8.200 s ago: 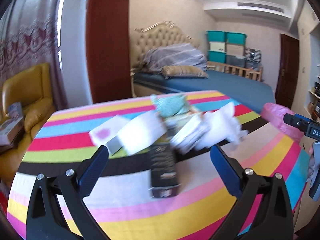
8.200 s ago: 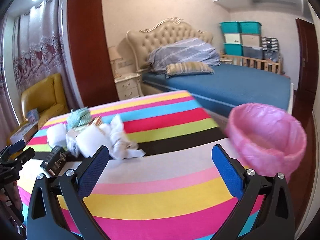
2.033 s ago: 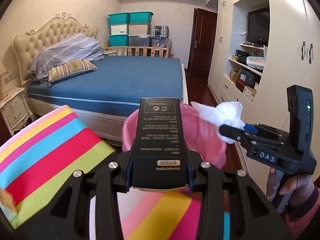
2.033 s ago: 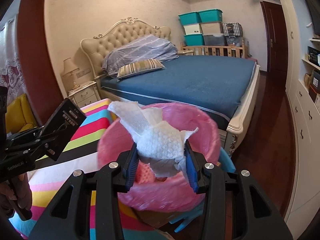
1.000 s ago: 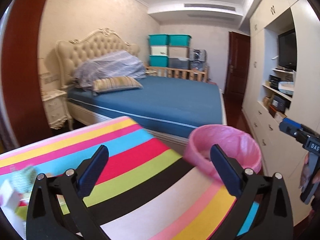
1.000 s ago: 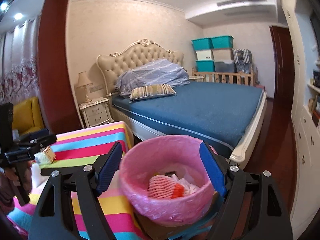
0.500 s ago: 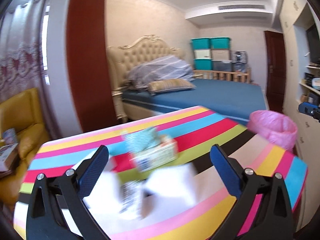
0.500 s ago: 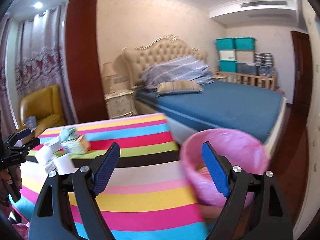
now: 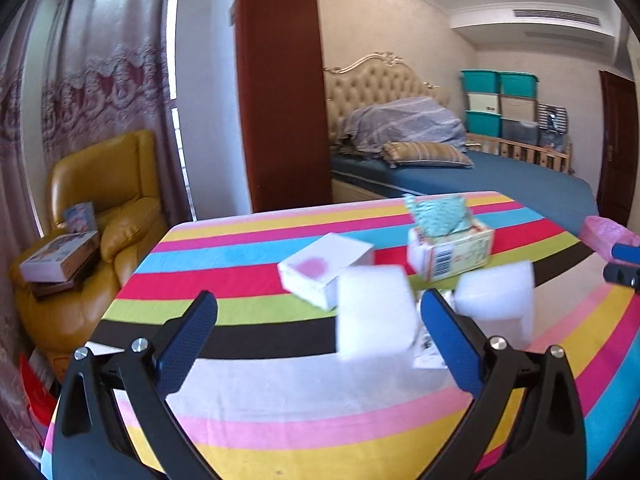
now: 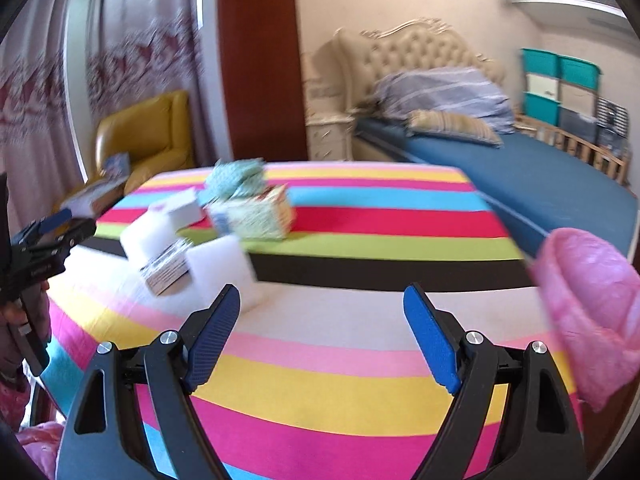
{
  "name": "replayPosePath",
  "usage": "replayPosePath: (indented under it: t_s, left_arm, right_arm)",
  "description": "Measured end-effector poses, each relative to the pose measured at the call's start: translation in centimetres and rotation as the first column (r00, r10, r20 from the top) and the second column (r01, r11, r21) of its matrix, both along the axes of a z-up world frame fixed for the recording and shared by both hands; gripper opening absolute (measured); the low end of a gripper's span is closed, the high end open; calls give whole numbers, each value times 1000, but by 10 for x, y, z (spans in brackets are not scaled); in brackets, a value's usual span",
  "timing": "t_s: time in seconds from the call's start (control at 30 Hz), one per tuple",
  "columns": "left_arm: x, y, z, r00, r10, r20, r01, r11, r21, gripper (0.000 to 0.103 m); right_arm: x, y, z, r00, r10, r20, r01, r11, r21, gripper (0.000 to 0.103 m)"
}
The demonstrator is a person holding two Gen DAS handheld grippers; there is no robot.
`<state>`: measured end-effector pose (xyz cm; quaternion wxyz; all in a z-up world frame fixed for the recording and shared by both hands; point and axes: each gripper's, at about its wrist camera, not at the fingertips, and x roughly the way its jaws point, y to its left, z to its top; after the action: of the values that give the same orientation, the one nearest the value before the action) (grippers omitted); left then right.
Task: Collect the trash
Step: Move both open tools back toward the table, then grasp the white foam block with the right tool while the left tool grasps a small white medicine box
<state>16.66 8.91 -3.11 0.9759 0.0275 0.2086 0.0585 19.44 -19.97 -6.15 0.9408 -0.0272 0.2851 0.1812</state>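
Observation:
My left gripper [image 9: 318, 330] is open and empty above the striped table [image 9: 280, 400]. Just ahead of it lie a white foam block [image 9: 374, 320], a second foam block [image 9: 498, 294], a white box with a pink spot [image 9: 326, 268] and a tissue box with a green cloth on top [image 9: 450, 246]. A printed carton [image 10: 166, 270] lies between the foam blocks. My right gripper [image 10: 322, 330] is open and empty over the table, with a foam block [image 10: 220, 266] just left of its left finger. The pink-lined bin [image 10: 588, 300] stands off the table's right edge.
A yellow armchair [image 9: 100, 200] with boxes on it stands left of the table. A brown pillar [image 9: 280, 80] and a bed [image 9: 480, 172] are behind. The left gripper shows at the left edge of the right wrist view [image 10: 40, 248].
Both grippers dropped their loads, the black box and the tissue wad, at the bin and opened. Both have swung back left to the table; the trash pile is now close ahead.

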Motion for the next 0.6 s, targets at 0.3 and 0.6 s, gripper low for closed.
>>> replayPosePath:
  t_s: [0.3, 0.6]
  left_arm:
    - [-6, 21, -3, 999, 40, 12, -39, 998, -58, 98]
    - [-7, 18, -2, 999, 42, 17, -41, 997, -61, 98]
  right_arm:
    - [25, 60, -13, 992, 105, -65, -110, 992, -70, 81]
    - [61, 102, -30, 974, 167, -155, -189, 972, -137, 84]
